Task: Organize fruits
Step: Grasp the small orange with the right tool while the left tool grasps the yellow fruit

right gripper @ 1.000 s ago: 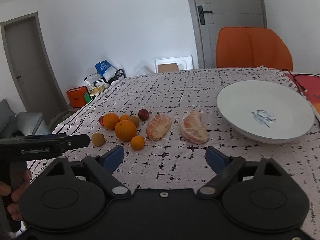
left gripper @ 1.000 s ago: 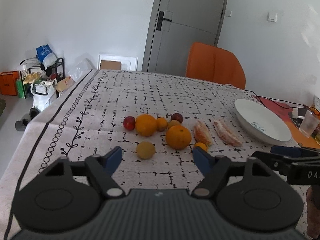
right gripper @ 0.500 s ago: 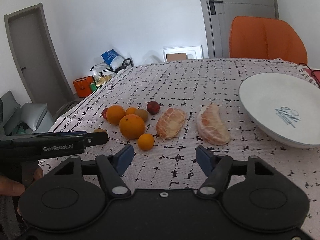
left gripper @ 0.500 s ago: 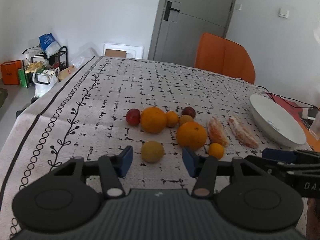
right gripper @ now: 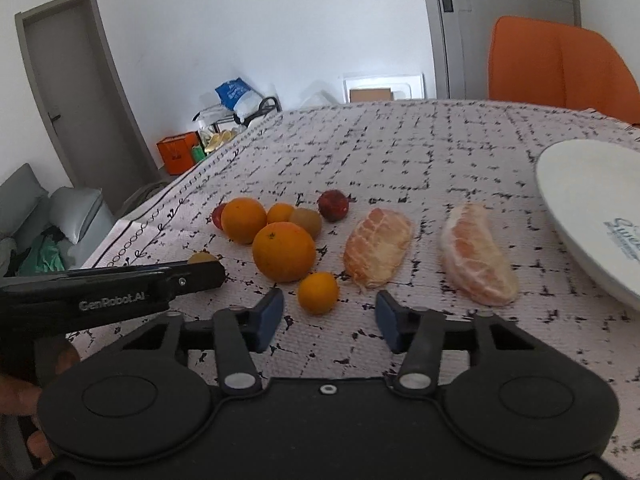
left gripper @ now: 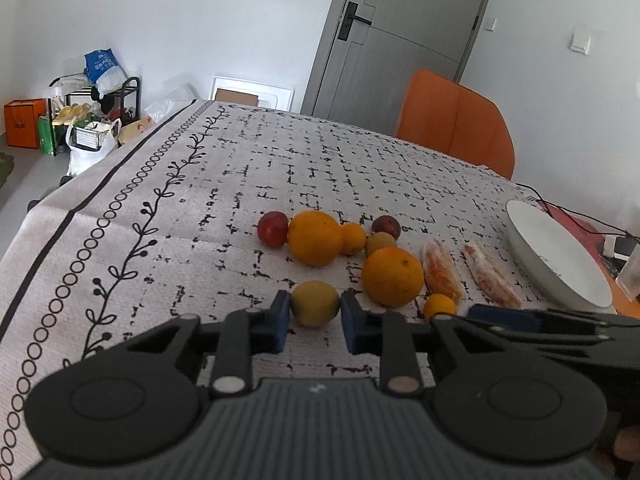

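On the patterned tablecloth point(left gripper: 160, 208) lies a cluster of fruit: two big oranges point(left gripper: 393, 276), small oranges, two dark red fruits point(left gripper: 273, 229) and two peeled citrus pieces point(right gripper: 378, 246). My left gripper point(left gripper: 314, 322) is closing, its blue pads touching both sides of a yellow-green fruit point(left gripper: 315, 303) nearest the table's front. My right gripper point(right gripper: 330, 318) is closing too, with a small orange point(right gripper: 318, 293) just ahead of and between its pads, which stand clear of it. The left gripper's side point(right gripper: 120, 284) shows in the right wrist view.
A white plate point(right gripper: 580, 184) sits to the right of the peeled pieces. An orange chair point(left gripper: 456, 120) stands behind the table's far edge. Cables and a glass point(left gripper: 630, 280) lie at the far right. Bags and a rack point(left gripper: 96, 112) stand on the floor to the left.
Both grippers moved forward and down toward the fruit while their jaws narrowed. The left pads came in against the yellow-green fruit; the right pads drew nearer around the small orange.
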Tool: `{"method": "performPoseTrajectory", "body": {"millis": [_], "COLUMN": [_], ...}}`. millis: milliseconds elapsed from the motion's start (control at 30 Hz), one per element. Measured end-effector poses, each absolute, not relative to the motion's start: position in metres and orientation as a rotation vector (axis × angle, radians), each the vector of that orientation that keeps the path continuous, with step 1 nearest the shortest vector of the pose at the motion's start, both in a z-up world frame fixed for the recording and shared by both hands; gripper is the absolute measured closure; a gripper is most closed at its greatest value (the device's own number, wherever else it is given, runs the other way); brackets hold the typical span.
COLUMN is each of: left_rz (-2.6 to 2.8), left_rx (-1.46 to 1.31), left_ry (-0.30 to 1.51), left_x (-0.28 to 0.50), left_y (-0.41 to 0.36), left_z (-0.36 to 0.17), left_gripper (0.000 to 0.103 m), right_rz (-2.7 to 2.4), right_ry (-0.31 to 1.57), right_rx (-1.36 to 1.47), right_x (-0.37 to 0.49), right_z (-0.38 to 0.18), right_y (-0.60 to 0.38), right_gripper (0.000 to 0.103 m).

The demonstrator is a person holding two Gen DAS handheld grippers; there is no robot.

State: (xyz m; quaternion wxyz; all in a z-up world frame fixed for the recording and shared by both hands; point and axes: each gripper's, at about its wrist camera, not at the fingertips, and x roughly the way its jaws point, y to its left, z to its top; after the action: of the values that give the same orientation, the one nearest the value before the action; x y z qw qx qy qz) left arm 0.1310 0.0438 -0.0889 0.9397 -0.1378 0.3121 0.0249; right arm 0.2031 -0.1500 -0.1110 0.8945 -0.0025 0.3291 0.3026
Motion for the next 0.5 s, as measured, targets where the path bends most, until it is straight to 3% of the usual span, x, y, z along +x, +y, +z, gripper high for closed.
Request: {"method": "performPoseTrajectory", "body": {"millis": [67, 200, 500], "left_rz": [0.051, 0.050, 0.022], "left_rx": [-0.279, -0.277, -0.257], "left_ry": [0.630, 0.620, 0.578], "left_x": [0.131, 0.130, 0.123], "left_y": [0.044, 0.044, 0.031], "left_z": [-0.087, -0.084, -0.069], "left_gripper": [0.077, 0.077, 0.077], "right_rz": [0.629, 0.638, 0.628], "right_ry": [0.671, 0.670, 0.629], "right_rx": [-0.020, -0.033, 0.014], "right_x": [0.204, 0.206, 0.194], "right_z": [-0.111, -0.113, -0.101], "right_y": [-0.145, -0.139, -0.160], "right_gripper": [0.060, 0.081, 0.082]}}
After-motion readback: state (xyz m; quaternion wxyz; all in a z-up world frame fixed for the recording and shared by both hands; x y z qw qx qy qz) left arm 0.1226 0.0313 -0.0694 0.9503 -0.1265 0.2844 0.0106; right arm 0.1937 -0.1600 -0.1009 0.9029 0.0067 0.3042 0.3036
